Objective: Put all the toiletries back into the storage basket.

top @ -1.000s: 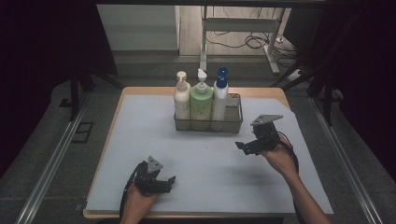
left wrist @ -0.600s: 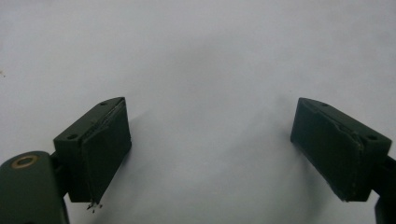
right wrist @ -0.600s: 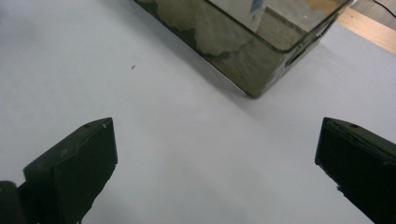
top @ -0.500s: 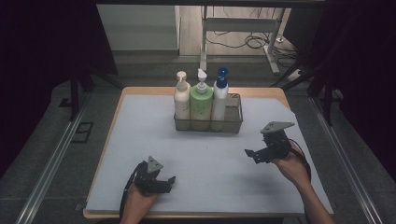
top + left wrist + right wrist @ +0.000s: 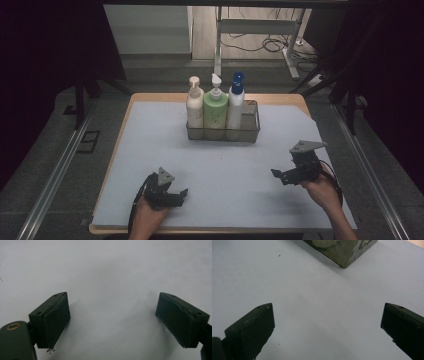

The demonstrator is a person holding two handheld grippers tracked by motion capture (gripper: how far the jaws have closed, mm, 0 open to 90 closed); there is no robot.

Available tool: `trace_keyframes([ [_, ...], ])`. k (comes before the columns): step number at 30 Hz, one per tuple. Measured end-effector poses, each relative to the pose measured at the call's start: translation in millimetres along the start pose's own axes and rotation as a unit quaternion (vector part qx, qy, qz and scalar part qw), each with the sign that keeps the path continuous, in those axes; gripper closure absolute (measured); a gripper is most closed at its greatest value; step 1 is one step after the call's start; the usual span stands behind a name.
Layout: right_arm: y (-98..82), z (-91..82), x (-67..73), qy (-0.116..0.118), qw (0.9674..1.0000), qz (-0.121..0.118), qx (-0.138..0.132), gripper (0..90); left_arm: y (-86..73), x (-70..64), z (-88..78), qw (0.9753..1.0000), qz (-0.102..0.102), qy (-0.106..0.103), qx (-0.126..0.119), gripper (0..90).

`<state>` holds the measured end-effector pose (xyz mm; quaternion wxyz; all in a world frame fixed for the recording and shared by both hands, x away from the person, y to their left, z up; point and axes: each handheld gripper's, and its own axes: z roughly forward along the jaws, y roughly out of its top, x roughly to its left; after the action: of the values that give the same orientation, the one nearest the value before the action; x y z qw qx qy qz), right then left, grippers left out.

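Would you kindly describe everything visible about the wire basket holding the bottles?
The wire basket is a low, dark, rectangular metal-looking rack standing level at the far middle of the table. Three upright pump bottles fill its left and centre; its right end looks vacant. Neither gripper touches it. One corner appears in the right gripper view.

pale table mat (image 5: 150,150), floor cables (image 5: 260,45)
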<state>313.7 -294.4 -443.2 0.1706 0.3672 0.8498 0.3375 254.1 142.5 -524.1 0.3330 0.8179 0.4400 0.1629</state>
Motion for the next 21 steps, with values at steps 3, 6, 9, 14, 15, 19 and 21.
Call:
trace_keyframes([
  [3,-7.7,1.9,0.4,0.002,1.0000,0.007,-0.003,0.0,0.0,0.0,0.0,1.0000,0.000,0.000,0.000,11.8],
  [6,-15.8,5.4,2.5,0.000,1.0000,0.004,0.000,0.0,0.0,0.0,0.0,1.0000,0.000,0.000,0.000,11.9],
  [9,-24.2,9.8,5.6,0.002,1.0000,0.006,0.001,0.0,0.0,-0.1,0.0,1.0000,0.000,0.000,0.000,11.9],
  [14,-37.0,18.2,10.4,0.007,0.9999,0.007,0.003,0.0,-0.1,-0.1,0.0,1.0000,0.000,0.000,0.000,11.9],
  [15,-39.2,19.7,11.4,0.008,0.9999,0.008,0.004,0.0,-0.1,-0.1,0.0,1.0000,0.000,0.000,0.000,11.9],
  [19,-48.0,25.2,13.1,0.008,0.9999,0.009,0.006,0.0,-0.1,-0.1,0.0,1.0000,0.000,0.000,0.000,11.8],
  [21,-52.3,27.7,13.7,0.009,0.9999,0.011,0.006,0.0,-0.1,-0.1,0.0,1.0000,0.000,0.000,0.000,11.9],
])
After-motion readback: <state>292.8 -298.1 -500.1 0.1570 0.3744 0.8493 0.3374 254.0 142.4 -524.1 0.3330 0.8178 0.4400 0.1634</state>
